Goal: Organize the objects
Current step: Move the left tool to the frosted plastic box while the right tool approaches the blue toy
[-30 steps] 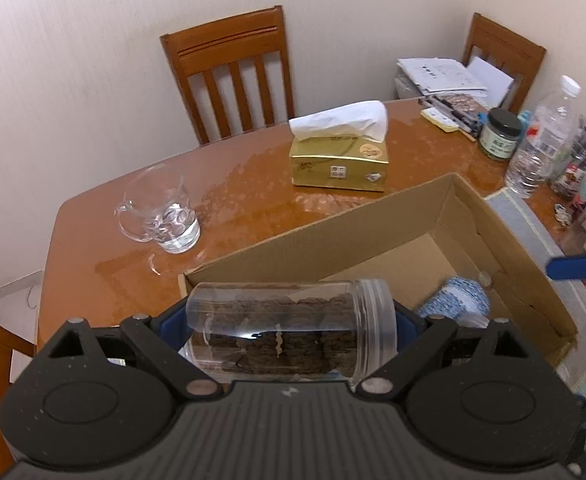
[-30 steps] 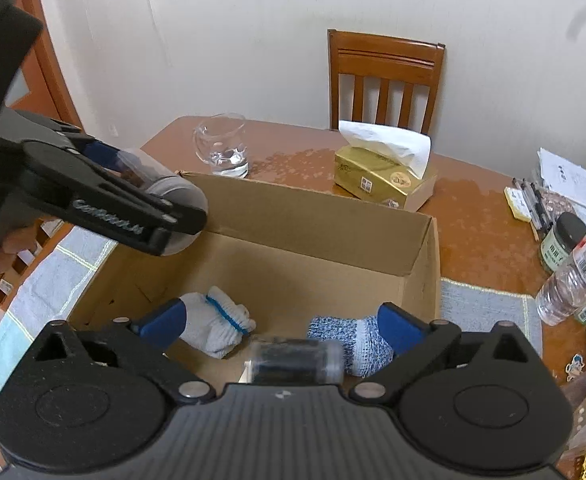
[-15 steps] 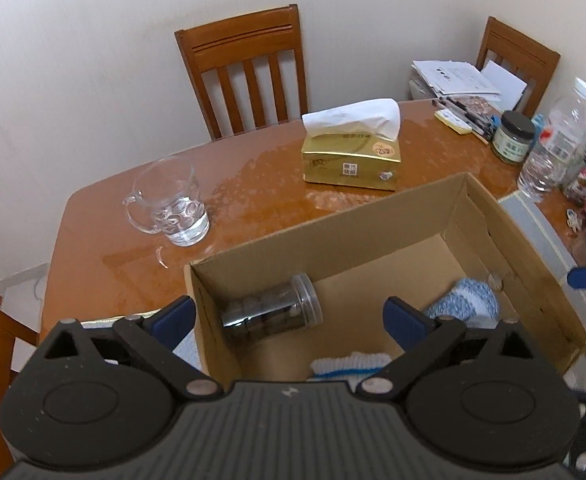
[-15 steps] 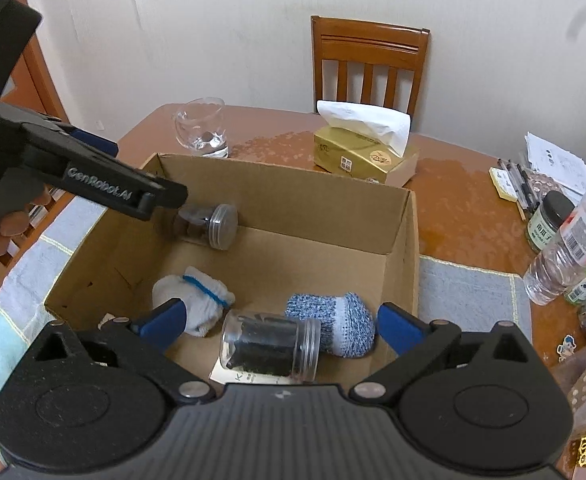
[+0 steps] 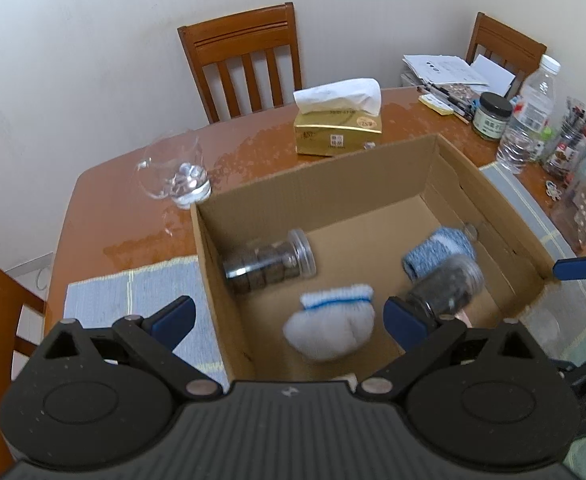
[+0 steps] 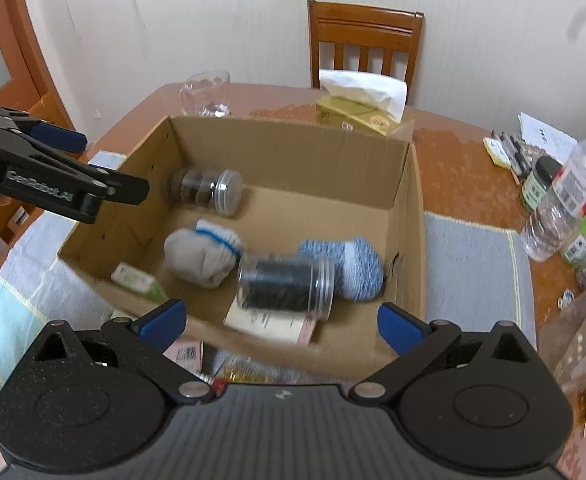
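Box: open brown cardboard box, centre of both views, on the brown wooden table; holds all four task items.
Brown-filled jar: clear plastic jar of brown pieces on its side, upper-left part of the box floor, close to the left wall; also centre-left in the left view.
Dark-filled jar: clear plastic jar of dark contents on its side, lower-centre of the box, touching the blue sock.
Socks: rolled grey sock with blue band left of centre; rolled blue-and-white sock just right of the dark jar.
Left claw: left gripper spread wide, empty, low in its own frame, straddling the box's left wall.
Right claw: right gripper spread wide, empty, hanging over the near box edge.
Handling, jars (judged): rigid, smooth, slippery, probably light to moderate; round, so liable to roll; best pinched across mid-body, not on the lid.
Handling, socks (judged): soft, light, compressible; best squeezed at the thickest part of the roll.
Outside box: gold tissue box, clear glass mug, clear water bottle, upper frame; fragile glass well apart from the box.
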Demonstrator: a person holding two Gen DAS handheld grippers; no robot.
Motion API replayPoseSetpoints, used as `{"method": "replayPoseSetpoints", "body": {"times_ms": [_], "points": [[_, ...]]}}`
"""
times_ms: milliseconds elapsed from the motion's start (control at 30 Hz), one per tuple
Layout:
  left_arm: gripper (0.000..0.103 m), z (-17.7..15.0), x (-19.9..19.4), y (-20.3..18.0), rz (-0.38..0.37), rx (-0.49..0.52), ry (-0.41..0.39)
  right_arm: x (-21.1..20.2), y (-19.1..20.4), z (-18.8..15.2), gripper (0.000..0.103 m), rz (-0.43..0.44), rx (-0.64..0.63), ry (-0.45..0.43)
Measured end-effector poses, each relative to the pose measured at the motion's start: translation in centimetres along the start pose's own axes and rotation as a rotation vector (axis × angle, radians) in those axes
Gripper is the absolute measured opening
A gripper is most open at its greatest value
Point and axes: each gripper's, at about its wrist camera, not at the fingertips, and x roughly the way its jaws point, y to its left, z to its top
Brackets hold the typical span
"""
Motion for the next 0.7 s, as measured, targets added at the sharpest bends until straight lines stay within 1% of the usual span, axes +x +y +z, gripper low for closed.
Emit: {"method": "replayPoseSetpoints", "body": {"times_ms": [233,333,433,533,633,700], "points": [[0.1,-3.6,-2.1,-0.9,-0.018,-0.017,0.012,-0.7,0.6,-2.8,0.103,-0.021,0.041,0.021],[0.1,-5.4,-3.0,-1.6,-0.027,-0.015,0.012,-1.3,0.7,-3.9,0.103,-0.051,0.061,0.004],[0.1,-7.1,-3.8,-2.4,-0.02,-0.021,0.007,-1.7,0.8,-5.1,0.103,-0.097,0.066,-0.014],[0.1,-9.0,-4.2,-3.5,-0.027,-0.006,0.006,-2.0,0.9,-6.3,0.103,-0.136,0.075,-0.017],[0.1,-10.8,-4.1,-4.5,-0.064,0.012,0.024,-2.4,1.1,-7.4,0.103,-0.183,0.089,-0.028],[0.1,-11.8,-4.1,-5.1,-0.078,0.023,0.036,-2.8,1.0,-8.2,0.103,-0.196,0.13,-0.033]]}}
